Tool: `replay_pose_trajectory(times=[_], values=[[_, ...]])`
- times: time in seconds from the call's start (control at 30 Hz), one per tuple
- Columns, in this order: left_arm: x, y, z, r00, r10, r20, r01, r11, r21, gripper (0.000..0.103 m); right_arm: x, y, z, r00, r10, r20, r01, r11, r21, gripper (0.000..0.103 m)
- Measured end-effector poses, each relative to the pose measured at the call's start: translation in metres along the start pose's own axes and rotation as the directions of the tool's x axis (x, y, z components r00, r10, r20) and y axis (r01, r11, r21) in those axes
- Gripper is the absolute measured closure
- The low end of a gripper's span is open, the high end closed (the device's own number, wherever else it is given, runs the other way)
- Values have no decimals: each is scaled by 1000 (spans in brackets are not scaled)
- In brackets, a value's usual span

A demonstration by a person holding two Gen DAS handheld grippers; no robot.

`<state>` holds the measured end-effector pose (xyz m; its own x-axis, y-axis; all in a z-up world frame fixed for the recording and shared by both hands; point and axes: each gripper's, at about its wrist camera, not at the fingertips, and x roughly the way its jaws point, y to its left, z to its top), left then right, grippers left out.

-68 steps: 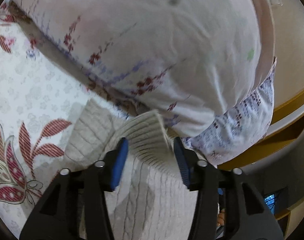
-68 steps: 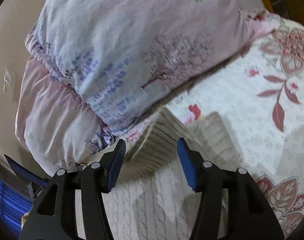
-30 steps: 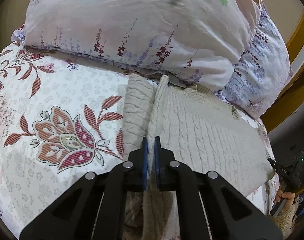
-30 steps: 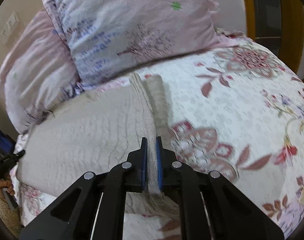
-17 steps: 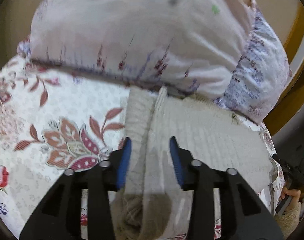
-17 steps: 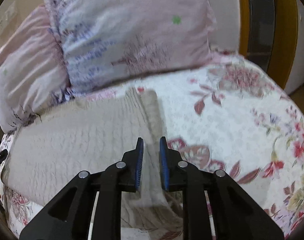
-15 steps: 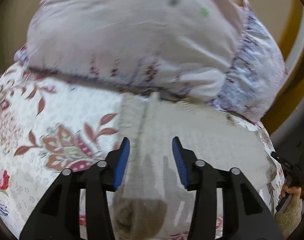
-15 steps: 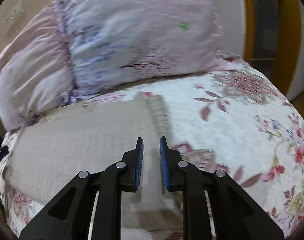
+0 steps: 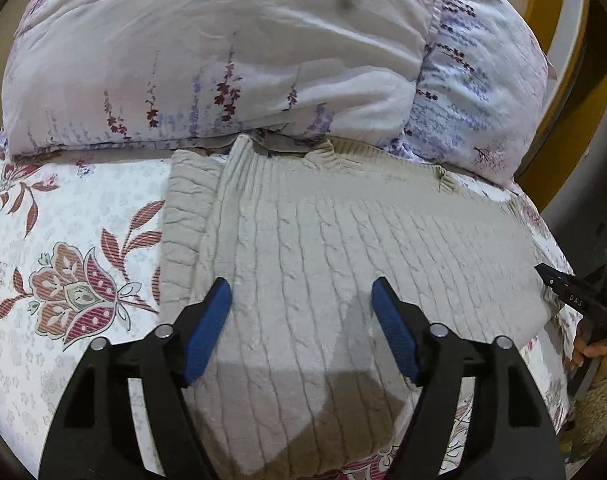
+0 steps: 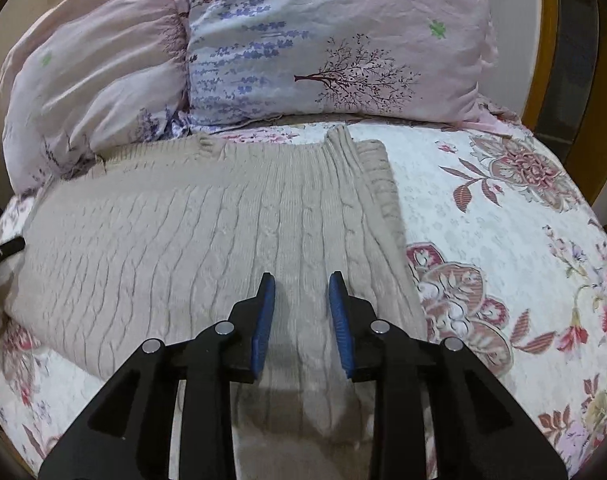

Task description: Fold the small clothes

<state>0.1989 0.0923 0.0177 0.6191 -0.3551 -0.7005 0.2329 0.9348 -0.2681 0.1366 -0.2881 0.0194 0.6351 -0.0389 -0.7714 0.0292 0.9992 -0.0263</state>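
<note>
A beige cable-knit sweater [image 9: 343, 248] lies flat on the floral bedspread, its far edge touching the pillows. It also shows in the right wrist view [image 10: 207, 232]. One folded-in strip lies along its left edge in the left wrist view [image 9: 187, 216] and along its right edge in the right wrist view [image 10: 379, 188]. My left gripper [image 9: 301, 300] is open wide and empty, just above the sweater's near part. My right gripper [image 10: 302, 292] is open, less wide, and empty above the sweater.
Two pale floral pillows [image 9: 223, 48] [image 10: 335, 40] lean at the head of the bed. The floral bedspread [image 9: 63, 260] [image 10: 503, 248] spreads around the sweater. A wooden frame [image 9: 555, 60] stands behind. The other gripper and a hand [image 9: 591, 320] show at the right edge.
Both grippers were shut on the sweater's folded edge one second ago. They let go, opened and drew back; the sweater now lies flat.
</note>
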Motion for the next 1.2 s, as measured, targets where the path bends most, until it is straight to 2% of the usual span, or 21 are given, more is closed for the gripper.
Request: replay_pose_trajectory(times=[0.1, 0.17, 0.23, 0.27, 0.37, 0.5, 0.57, 0.67, 0.73, 0.8, 0.83, 0.9, 1.03, 1.2], values=[[-4, 2, 3, 1000, -18, 5, 18, 1000, -24, 26, -4, 1, 8, 1000, -18, -17, 18, 1000, 23, 72], [-13, 11, 6, 998, -58, 33, 61, 994, -89, 24, -8, 5, 15, 1000, 24, 8, -24, 999, 31, 72], [-21, 22, 8, 995, -75, 63, 84, 985, -152, 18, -11, 16, 23, 997, 77, 32, -78, 997, 25, 58], [-25, 29, 9, 994, -69, 81, 84, 978, -189, 17, -10, 24, 27, 994, 105, 39, -105, 994, 15, 58], [-29, 54, 10, 993, -59, 101, 87, 949, -302, 17, -3, 50, 35, 980, 195, 35, -194, 981, -22, 58], [-23, 78, 8, 991, -94, 91, 125, 892, -434, 17, 10, 80, 41, 967, 255, 25, -253, 966, -60, 58], [-19, 85, 6, 990, -111, 88, 140, 871, -471, 17, 16, 94, 43, 960, 278, 13, -277, 958, -70, 58], [-13, 90, 5, 987, -139, 80, 160, 849, -503, 17, 22, 110, 47, 958, 287, 12, -285, 955, -86, 58], [-10, 90, 5, 985, -151, 77, 170, 839, -517, 18, 27, 116, 48, 965, 261, 3, -260, 960, -101, 58], [-6, 90, 5, 983, -166, 82, 184, 826, -533, 18, 44, 122, 45, 974, 218, -57, -224, 967, -120, 58], [-5, 89, 6, 982, -168, 82, 186, 825, -534, 19, 43, 127, 42, 980, 196, -23, -197, 968, -154, 58], [-2, 88, 7, 980, -184, 81, 198, 818, -539, 24, 41, 132, 39, 986, 164, -13, -163, 969, -186, 58], [3, 86, 6, 980, -182, 83, 197, 812, -549, 34, 41, 129, 37, 984, 175, -13, -175, 969, -176, 57], [5, 86, 5, 980, -182, 83, 197, 804, -561, 41, 40, 129, 35, 983, 183, -10, -182, 968, -172, 56]])
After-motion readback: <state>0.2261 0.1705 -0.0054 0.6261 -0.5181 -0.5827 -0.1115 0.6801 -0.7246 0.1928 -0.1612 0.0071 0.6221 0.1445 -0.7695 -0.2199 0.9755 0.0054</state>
